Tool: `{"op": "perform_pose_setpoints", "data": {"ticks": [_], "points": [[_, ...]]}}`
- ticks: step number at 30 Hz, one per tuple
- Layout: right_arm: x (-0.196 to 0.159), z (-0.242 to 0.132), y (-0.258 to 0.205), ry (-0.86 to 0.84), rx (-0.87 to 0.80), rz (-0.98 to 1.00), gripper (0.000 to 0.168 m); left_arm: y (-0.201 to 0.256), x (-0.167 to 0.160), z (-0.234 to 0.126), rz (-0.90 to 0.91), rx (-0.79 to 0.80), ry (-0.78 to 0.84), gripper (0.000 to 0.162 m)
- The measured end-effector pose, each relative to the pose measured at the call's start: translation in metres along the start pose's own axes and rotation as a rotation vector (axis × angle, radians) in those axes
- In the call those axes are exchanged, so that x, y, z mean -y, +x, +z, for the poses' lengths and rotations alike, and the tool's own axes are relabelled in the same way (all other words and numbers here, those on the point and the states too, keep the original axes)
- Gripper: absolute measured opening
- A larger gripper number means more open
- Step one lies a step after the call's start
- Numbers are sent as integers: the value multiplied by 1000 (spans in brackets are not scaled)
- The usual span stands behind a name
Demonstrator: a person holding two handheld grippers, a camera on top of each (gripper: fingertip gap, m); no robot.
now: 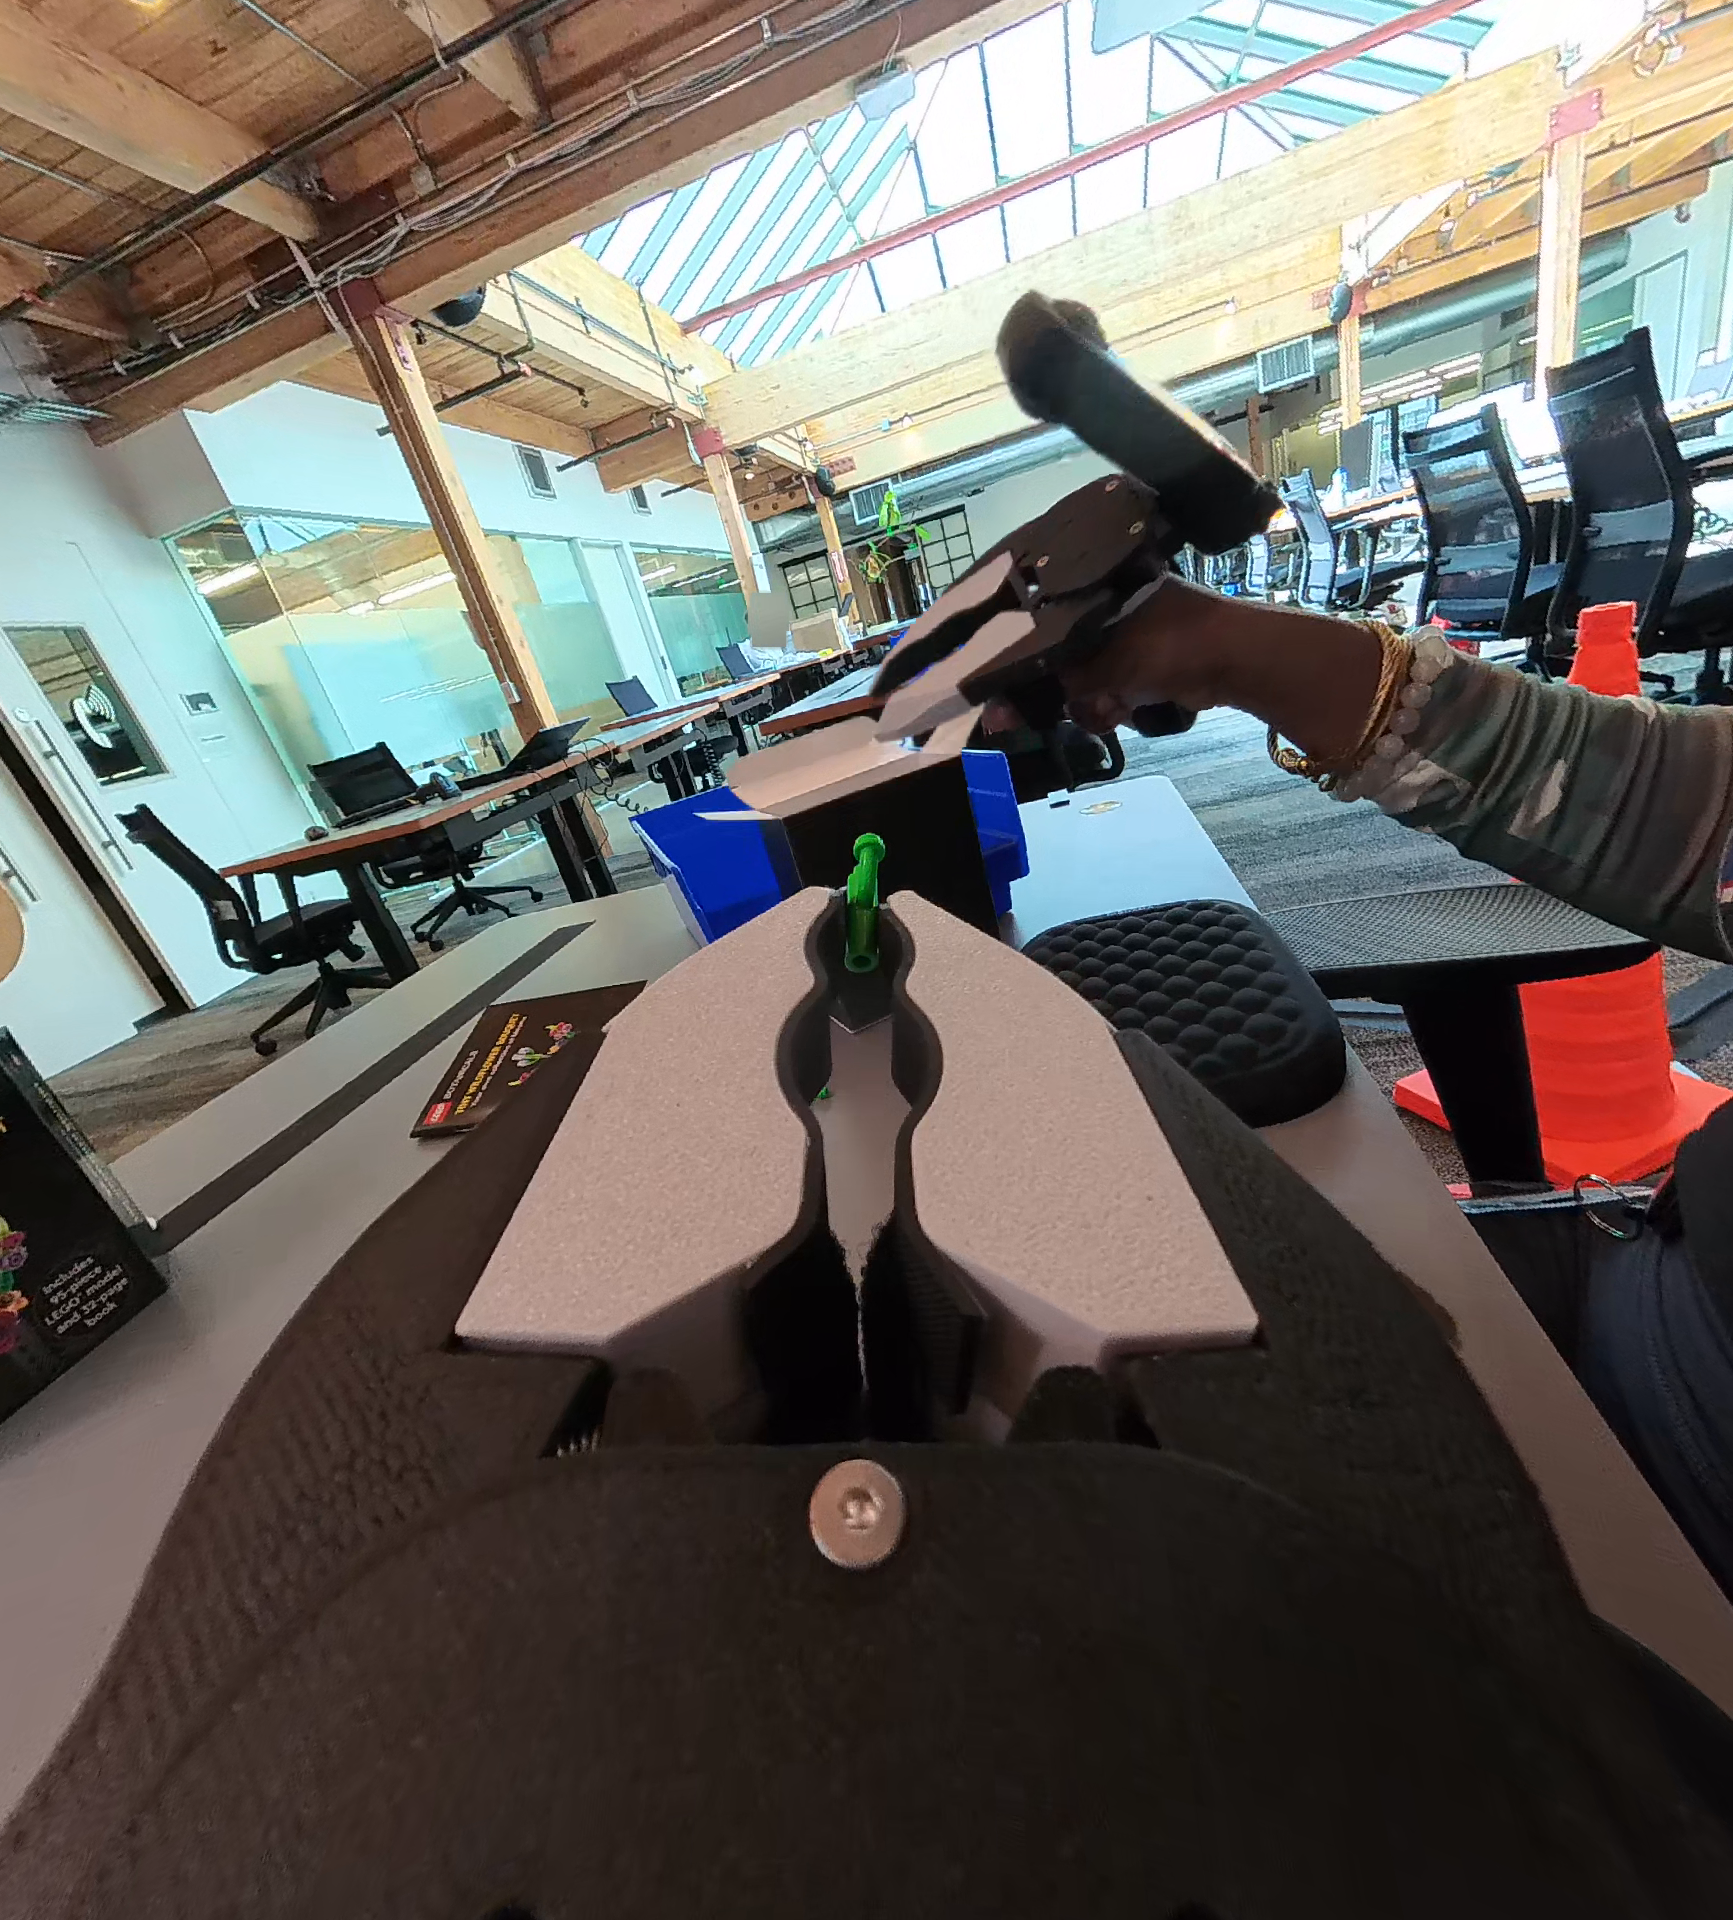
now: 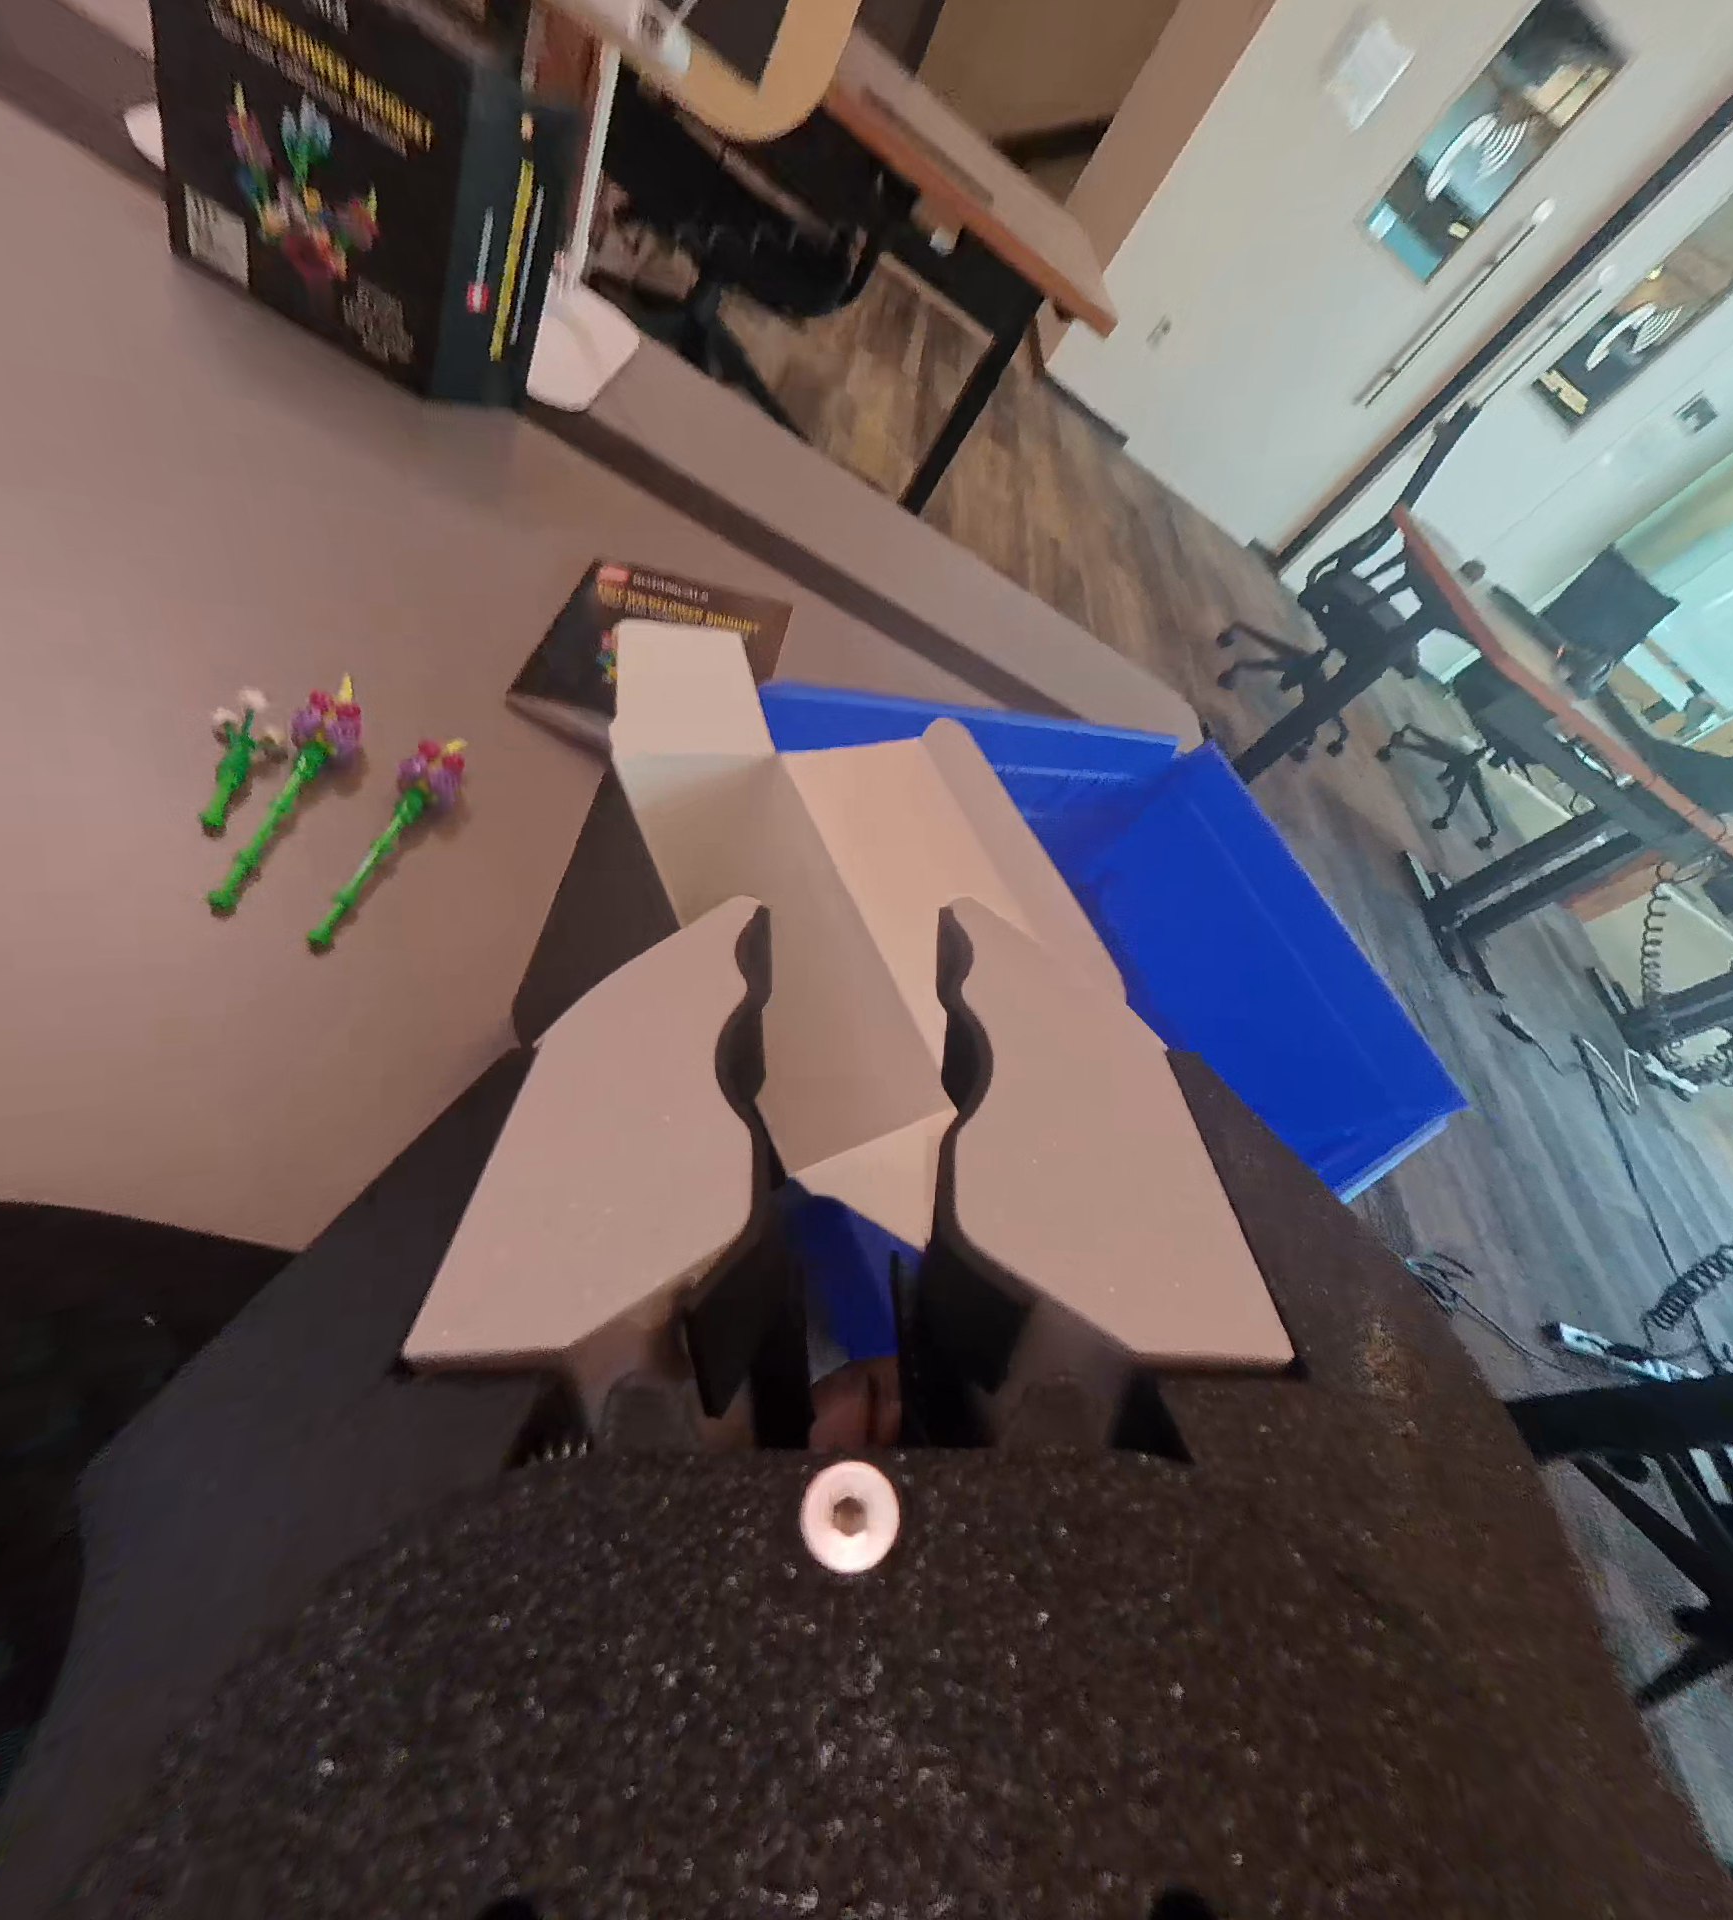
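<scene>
My left gripper (image 1: 860, 912) is shut on a small green toy stem piece (image 1: 864, 883) that sticks up past its fingertips, above the grey table (image 1: 342, 1091). My right gripper (image 2: 851, 920) is open. It hovers over the pale open flaps (image 2: 841, 831) of a black carton that stands in a blue bin (image 2: 1236, 914). The left wrist view shows the right gripper (image 1: 929, 717) in a hand, just above the carton (image 1: 883, 842) and bin (image 1: 727, 862). Three toy flowers (image 2: 322, 748) with green stems lie on the table to the left.
A black product box (image 2: 342, 177) stands at the table's far side by a white lamp base (image 2: 581, 353). A dark booklet (image 2: 675, 613) lies beside the bin. A black cushioned pad (image 1: 1194, 997) lies right of the carton. An orange cone (image 1: 1600, 1018) and office chairs stand beyond. Some 30 cm of space lies between my two pairs of fingers.
</scene>
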State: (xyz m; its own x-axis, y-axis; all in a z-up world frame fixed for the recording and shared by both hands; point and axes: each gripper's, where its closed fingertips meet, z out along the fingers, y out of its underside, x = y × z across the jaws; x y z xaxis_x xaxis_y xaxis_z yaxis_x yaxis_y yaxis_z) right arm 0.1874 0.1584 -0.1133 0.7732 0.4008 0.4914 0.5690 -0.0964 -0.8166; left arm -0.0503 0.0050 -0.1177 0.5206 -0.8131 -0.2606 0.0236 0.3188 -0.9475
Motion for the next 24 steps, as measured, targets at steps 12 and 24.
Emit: {"op": "perform_pose_setpoints", "data": {"ticks": [12,24], "points": [[92,-73,-142,591,869,120,23,-7,2,-6,-663,-194,139,6],[106,-65,-251,482,1232,114,18,-2,-5,-6,-951,-320,139,6]]}}
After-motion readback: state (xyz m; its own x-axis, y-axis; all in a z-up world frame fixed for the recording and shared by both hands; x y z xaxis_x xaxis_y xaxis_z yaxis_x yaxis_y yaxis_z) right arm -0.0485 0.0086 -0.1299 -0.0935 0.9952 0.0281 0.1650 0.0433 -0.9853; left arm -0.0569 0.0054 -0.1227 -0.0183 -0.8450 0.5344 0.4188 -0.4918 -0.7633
